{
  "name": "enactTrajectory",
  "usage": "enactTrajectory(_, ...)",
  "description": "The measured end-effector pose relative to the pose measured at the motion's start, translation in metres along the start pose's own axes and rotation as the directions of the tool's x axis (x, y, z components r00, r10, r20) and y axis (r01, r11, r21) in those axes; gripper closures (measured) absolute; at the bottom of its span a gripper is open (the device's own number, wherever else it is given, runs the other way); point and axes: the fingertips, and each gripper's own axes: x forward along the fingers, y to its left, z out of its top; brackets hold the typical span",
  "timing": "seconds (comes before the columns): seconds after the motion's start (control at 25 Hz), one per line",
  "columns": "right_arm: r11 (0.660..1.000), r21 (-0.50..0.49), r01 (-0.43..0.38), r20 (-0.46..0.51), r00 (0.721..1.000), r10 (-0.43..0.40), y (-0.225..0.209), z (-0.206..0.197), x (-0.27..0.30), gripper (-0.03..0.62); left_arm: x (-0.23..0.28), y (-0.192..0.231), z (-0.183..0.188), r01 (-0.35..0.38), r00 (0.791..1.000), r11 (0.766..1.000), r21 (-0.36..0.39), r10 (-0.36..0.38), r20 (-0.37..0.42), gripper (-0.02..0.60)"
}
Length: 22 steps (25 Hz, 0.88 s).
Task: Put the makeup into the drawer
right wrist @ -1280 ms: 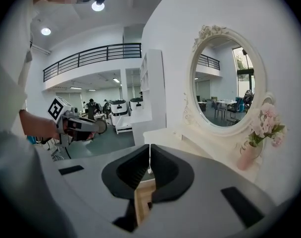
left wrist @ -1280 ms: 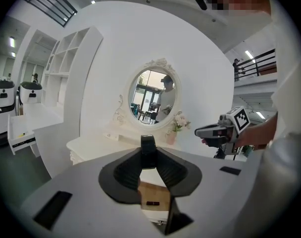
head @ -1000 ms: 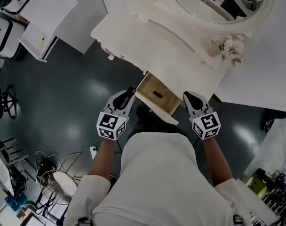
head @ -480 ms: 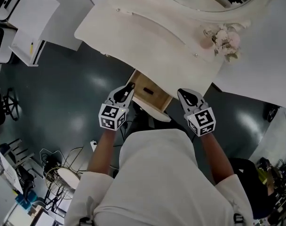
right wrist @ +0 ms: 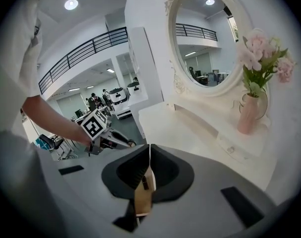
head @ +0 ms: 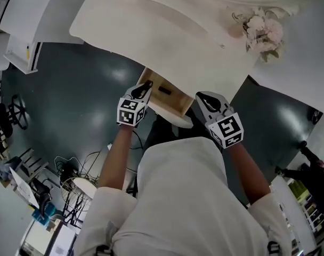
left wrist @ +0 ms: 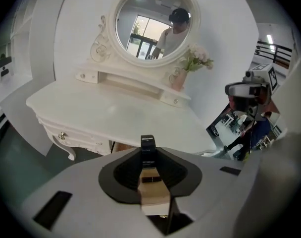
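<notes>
The wooden drawer [head: 172, 104] stands pulled out under the white vanity table [head: 167, 31]. One small black makeup piece [head: 164, 89] lies on its bottom, also seen between the jaws in the left gripper view [left wrist: 151, 179]. My left gripper [head: 146, 85] hovers over the drawer's left edge, shut on a black makeup tube [left wrist: 147, 148] that stands up between the pads. My right gripper [head: 200, 96] hangs at the drawer's right side. Its jaws meet at the tips [right wrist: 149, 150] with nothing in them.
A pink vase of flowers [head: 260, 31] stands on the table's right end below the oval mirror [left wrist: 153, 26]. Cables and a round stool [head: 77, 188] lie on the dark floor at lower left. The person's torso fills the lower middle of the head view.
Both grippers have sunk toward the open drawer, the left one more, tilting downward. The black tube stays in the left jaws. The head view has shifted, so the table sits higher in it.
</notes>
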Motion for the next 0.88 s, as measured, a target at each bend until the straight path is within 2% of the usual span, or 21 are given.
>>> enactTrajectory(0.2, 0.999, 0.044, -0.027, -0.022, 0.999, 0.028, -0.006, -0.017, 0.013, 0.565, 0.040, 0.013, -0.031, 0.009, 0.992, 1.000, 0.008, -0.008, -0.125, 0.488)
enactTrajectory(0.36, 0.995, 0.088, -0.040, -0.033, 0.999, 0.043, -0.006, -0.029, 0.022, 0.565, 0.063, 0.022, -0.056, 0.021, 0.970, 0.999, 0.045, -0.010, -0.242, 0.488)
enactTrajectory(0.52, 0.991, 0.120, -0.050, -0.035, 0.998, 0.055, -0.004, -0.038, 0.029, 0.565, 0.084, 0.024, -0.076, 0.068, 0.927, 0.992, 0.105, -0.024, -0.374, 0.487)
enactTrajectory(0.76, 0.987, 0.149, -0.059, -0.036, 0.997, 0.065, 0.003, -0.046, 0.033, 0.565, 0.107, 0.032, -0.096, 0.067, 0.851, 0.959, 0.277, 0.090, -0.517, 0.486)
enactTrajectory(0.88, 0.985, 0.159, -0.061, -0.036, 0.997, 0.067, 0.006, -0.046, 0.036, 0.565, 0.117, 0.034, -0.105, 0.090, 0.830, 0.942, 0.322, 0.108, -0.548, 0.486)
